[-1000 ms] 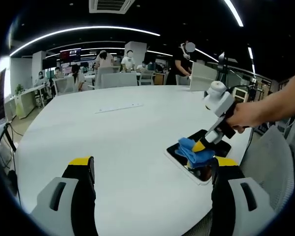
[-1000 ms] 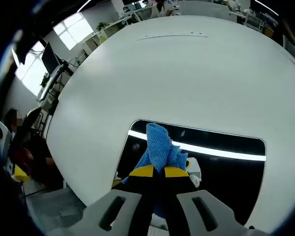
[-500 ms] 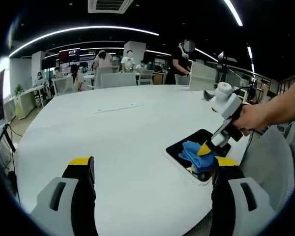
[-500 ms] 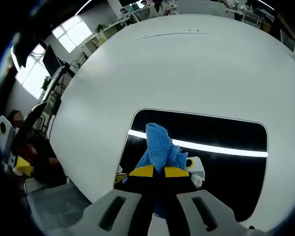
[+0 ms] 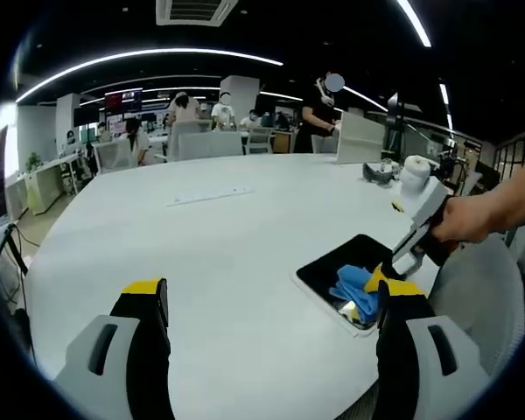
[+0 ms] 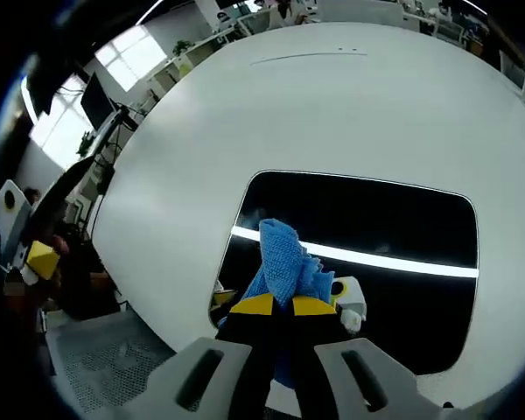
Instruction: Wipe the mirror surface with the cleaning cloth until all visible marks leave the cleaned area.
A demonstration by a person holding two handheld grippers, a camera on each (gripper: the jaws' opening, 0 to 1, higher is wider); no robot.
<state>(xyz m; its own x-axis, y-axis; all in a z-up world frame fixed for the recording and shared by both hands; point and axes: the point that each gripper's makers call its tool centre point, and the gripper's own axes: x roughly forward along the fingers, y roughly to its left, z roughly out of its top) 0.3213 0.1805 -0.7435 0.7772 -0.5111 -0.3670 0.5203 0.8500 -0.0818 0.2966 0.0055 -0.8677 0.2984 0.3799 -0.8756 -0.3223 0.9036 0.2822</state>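
**Right tool presses blue cloth onto the mirror at the table's edge**

The right tool (image 6: 276, 306) has its yellow-tipped jaws pressed together on a bunched blue cleaning cloth (image 6: 284, 258), which rests on the near-left part of the mirror (image 6: 376, 219). The mirror is a dark rectangle with a pale frame, lying flat on the round white table (image 6: 332, 105) close to its edge, and it reflects a bright ceiling light as a white stripe.

In the left gripper view the same right tool (image 5: 378, 282), held by a person's hand (image 5: 459, 229), comes in from the right and meets the cleaning cloth (image 5: 354, 284) on the mirror (image 5: 341, 269). The left tool (image 5: 271, 302) hangs above the table (image 5: 219, 254) with its jaws spread wide and nothing between them, well apart from the mirror.
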